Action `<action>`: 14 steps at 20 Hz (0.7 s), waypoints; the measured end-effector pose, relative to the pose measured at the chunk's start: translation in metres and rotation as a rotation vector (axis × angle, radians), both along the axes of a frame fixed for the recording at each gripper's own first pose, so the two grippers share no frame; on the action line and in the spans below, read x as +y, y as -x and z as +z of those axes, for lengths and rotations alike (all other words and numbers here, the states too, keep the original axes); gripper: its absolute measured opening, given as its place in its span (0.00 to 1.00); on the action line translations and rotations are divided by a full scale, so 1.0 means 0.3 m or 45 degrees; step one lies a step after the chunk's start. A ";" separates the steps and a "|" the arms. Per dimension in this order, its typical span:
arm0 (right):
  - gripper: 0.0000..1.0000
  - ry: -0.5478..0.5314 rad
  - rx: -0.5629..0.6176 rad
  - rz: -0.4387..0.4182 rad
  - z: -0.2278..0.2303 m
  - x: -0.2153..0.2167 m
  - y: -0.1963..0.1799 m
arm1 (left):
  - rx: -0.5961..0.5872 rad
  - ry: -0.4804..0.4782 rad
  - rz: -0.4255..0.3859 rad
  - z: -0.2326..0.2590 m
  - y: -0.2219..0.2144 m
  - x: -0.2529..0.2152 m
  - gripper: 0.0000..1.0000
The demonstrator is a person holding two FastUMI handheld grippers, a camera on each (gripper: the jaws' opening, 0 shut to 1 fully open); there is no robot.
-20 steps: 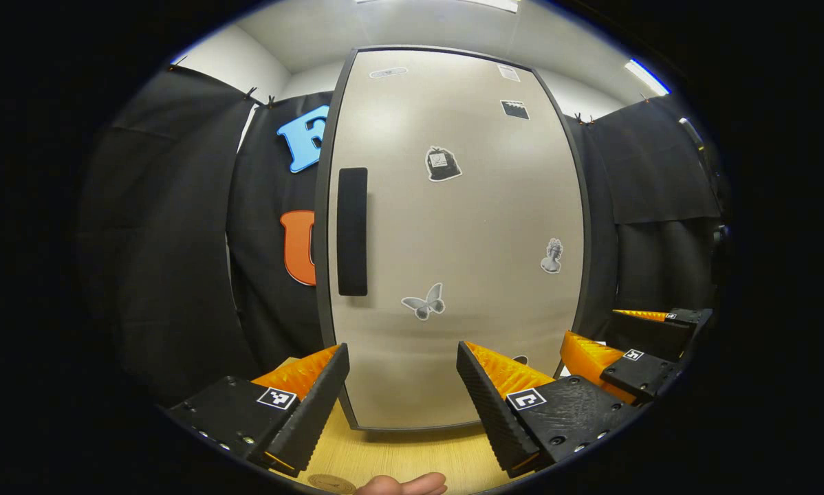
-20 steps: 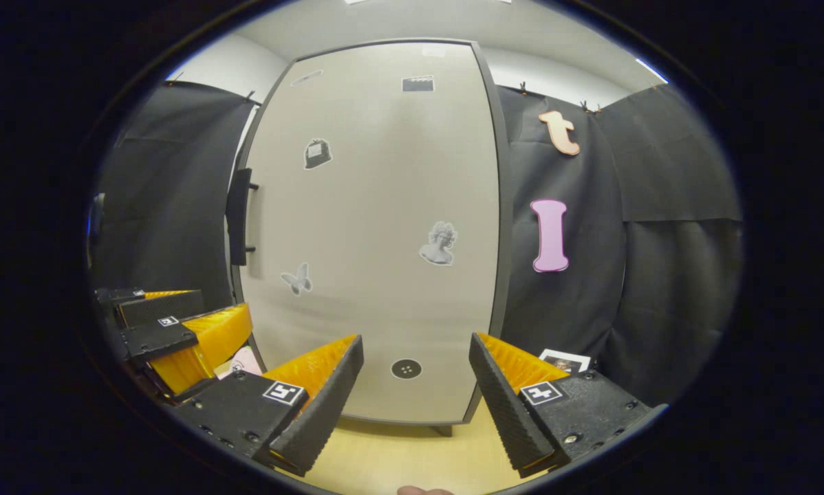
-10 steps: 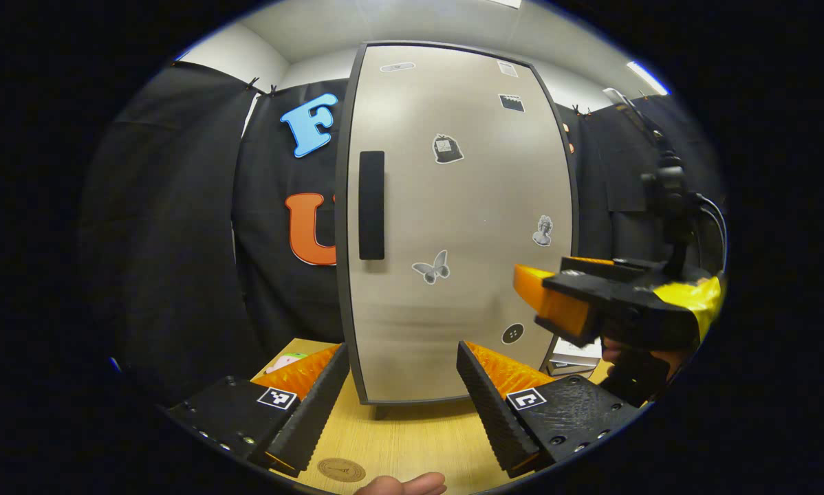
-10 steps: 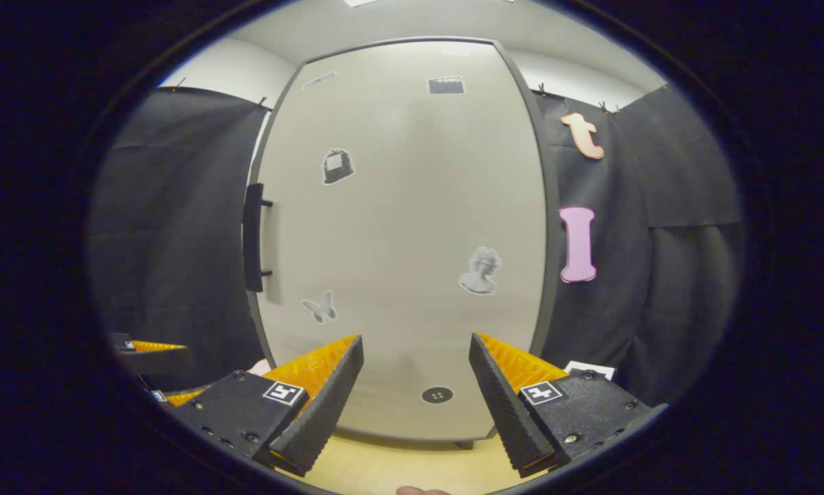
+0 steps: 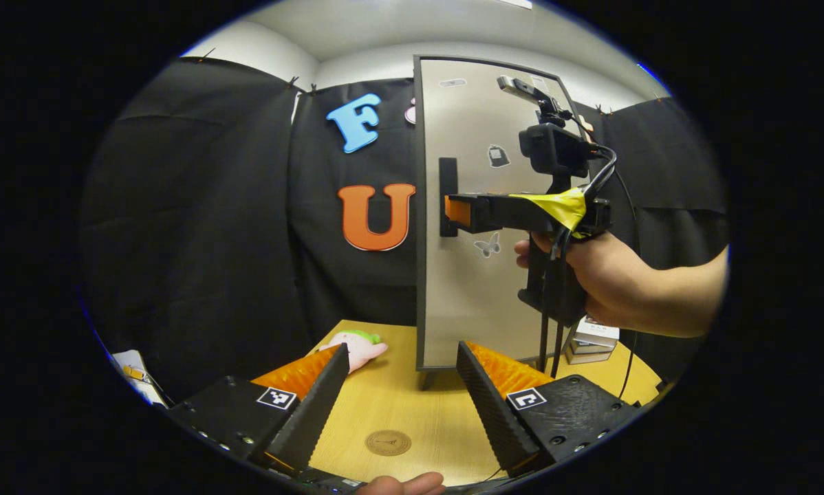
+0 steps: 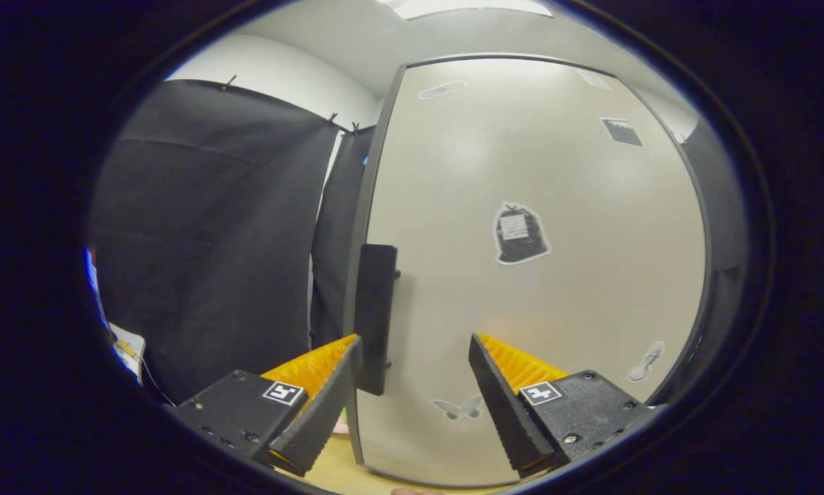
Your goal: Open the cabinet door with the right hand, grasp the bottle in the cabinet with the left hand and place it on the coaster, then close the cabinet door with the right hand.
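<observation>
The grey cabinet (image 5: pixel 477 289) stands on the wooden table with its door (image 6: pixel 536 275) shut, so the bottle is hidden. A black vertical handle (image 5: pixel 448 196) runs along the door's left edge. My right gripper (image 5: pixel 457 211), held by a hand, is level with that handle and open. In the right gripper view the handle (image 6: pixel 375 316) sits just inside the left finger of the right gripper (image 6: pixel 415 385), and nothing is clamped. My left gripper (image 5: pixel 402 392) is open and low over the table, back from the cabinet. The round brown coaster (image 5: pixel 388 442) lies between its fingers.
A pink plush toy (image 5: pixel 357 344) lies on the wooden table (image 5: pixel 384 399) left of the cabinet. A small stack of books (image 5: pixel 591 340) sits to the cabinet's right. Black cloth walls close in the booth on both sides.
My left gripper has pulled back from the cabinet, bringing more table and the coaster into view. My right gripper has risen and swung left, up to the door handle.
</observation>
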State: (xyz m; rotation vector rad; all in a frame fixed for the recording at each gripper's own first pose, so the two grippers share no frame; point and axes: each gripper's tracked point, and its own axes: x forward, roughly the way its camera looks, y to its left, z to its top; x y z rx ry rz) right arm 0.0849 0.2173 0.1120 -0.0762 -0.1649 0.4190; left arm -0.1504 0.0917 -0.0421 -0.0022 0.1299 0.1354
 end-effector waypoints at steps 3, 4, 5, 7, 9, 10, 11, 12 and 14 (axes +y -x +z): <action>0.99 0.025 0.031 0.015 -0.027 0.064 -0.017 | 0.007 0.021 0.067 -0.017 0.030 0.060 0.95; 0.97 0.028 0.052 0.017 -0.040 0.072 -0.030 | 0.005 0.026 0.072 -0.015 0.029 0.064 0.95; 0.83 0.020 0.088 0.033 -0.054 0.081 -0.042 | 0.001 0.022 0.080 -0.010 0.030 0.069 0.95; 0.41 -0.032 0.151 0.059 -0.058 0.095 -0.052 | -0.011 0.005 0.084 0.007 0.030 0.064 0.95; 0.29 -0.014 0.175 0.071 -0.059 0.092 -0.036 | -0.007 -0.001 0.066 -0.003 0.029 0.061 0.95; 0.28 0.012 0.177 0.080 -0.062 0.093 -0.038 | -0.006 -0.003 0.058 -0.007 0.025 0.063 0.95; 0.25 0.035 0.181 0.089 -0.062 0.088 -0.033 | -0.002 -0.008 0.050 -0.008 0.023 0.061 0.95; 0.24 0.043 0.200 0.103 -0.068 0.094 -0.034 | 0.009 -0.024 0.055 -0.012 0.025 0.067 0.95; 0.22 0.033 0.246 0.130 -0.069 0.093 -0.019 | 0.009 -0.038 0.064 -0.018 0.018 0.070 0.95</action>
